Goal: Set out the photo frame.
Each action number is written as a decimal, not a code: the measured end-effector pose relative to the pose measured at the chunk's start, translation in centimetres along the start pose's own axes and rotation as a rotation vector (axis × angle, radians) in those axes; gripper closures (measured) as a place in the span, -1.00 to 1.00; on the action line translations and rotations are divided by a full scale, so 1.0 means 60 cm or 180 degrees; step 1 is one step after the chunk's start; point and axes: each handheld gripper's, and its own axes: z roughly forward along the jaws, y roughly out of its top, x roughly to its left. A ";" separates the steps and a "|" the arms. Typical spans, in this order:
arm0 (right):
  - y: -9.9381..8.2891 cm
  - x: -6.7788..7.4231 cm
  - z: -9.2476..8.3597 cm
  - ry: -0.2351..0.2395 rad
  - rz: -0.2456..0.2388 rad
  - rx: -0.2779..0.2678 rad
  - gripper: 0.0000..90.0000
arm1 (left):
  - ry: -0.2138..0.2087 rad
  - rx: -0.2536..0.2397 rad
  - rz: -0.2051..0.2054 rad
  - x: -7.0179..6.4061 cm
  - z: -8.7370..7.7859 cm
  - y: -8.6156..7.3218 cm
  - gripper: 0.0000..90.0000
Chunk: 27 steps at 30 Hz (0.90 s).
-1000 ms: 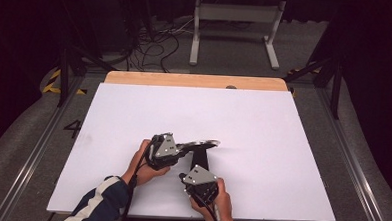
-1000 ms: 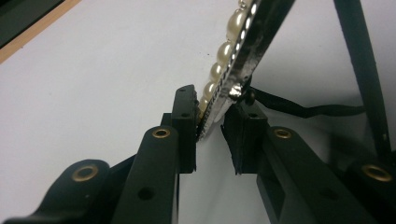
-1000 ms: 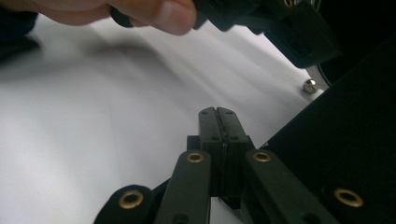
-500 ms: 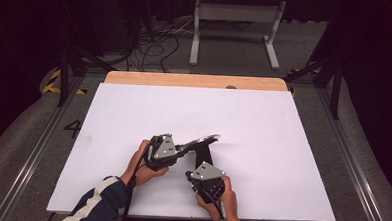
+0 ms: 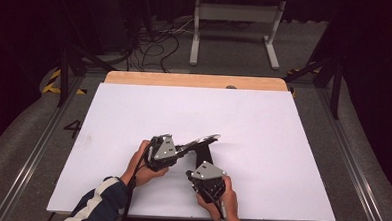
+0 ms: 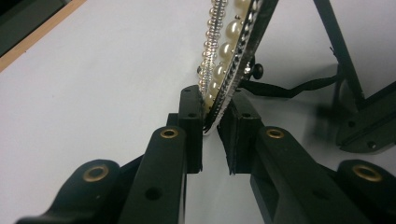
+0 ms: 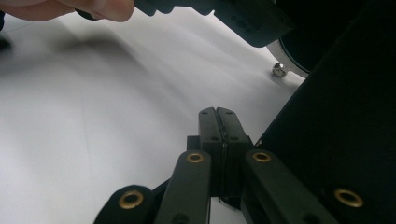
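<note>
Change noted in the high view: the right claw (image 5: 197,176) has been drawn slightly nearer the person's edge of the bench (image 5: 282,144) than in the earlier pictures, while the left claw (image 5: 179,151) is seen in the same place. The left claw's jaws have just been closing a little further, with the rim of the pearl frame (image 6: 224,60) between them; the pads are now pressed on that rim from both sides. The right claw (image 7: 217,114) is shut, jaws together, nothing between them.

Judged meaning: the grip on the frame has been firmed up and the other claw pulled clear beside the black stand panel (image 7: 336,140), so the frame is likely being readied for standing up or repositioning.

The frame (image 5: 202,141): held raised off the bench at a slant, near the front middle, its far end pointing right and away. Edge trimmed with a row of larger pearls, a row of small silver beads and a chain-like strip. Black back, small round knob (image 6: 257,71), black strap trailing to a dark easel leg (image 6: 338,46).
</note>
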 end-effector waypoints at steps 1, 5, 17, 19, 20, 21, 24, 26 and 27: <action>-0.001 -0.001 0.000 -0.0003 0.0017 0.0009 1.00 | 0.0008 0.0011 0.0021 -0.001 0.000 0.001 0.77; -0.003 -0.004 -0.002 -0.0006 0.0032 0.0023 1.00 | 0.0022 0.0032 0.0066 -0.004 -0.001 0.001 0.77; -0.010 -0.025 -0.014 -0.0008 0.0149 0.0046 1.00 | 0.0007 0.0066 0.0155 -0.014 -0.008 0.002 0.76; -0.012 -0.032 -0.018 -0.0006 0.0178 0.0042 1.00 | 0.0015 0.0076 0.0175 -0.017 -0.008 0.003 0.76; -0.013 -0.037 -0.020 -0.0008 0.0190 0.0041 1.00 | 0.0012 0.0073 0.0176 -0.019 -0.008 0.004 0.76; -0.014 -0.040 -0.021 0.0006 0.0204 0.0039 1.00 | 0.0014 0.0076 0.0185 -0.019 -0.008 0.004 0.75; -0.016 -0.048 -0.025 0.0003 0.0223 0.0043 1.00 | 0.0014 0.0075 0.0183 -0.019 -0.008 0.004 0.76; -0.017 -0.054 -0.026 0.0030 0.0268 0.0048 1.00 | 0.0037 0.0090 0.0187 -0.021 -0.009 0.005 0.75; -0.018 -0.055 -0.027 0.0029 0.0268 0.0054 1.00 | 0.0033 0.0086 0.0193 -0.021 -0.009 0.005 0.74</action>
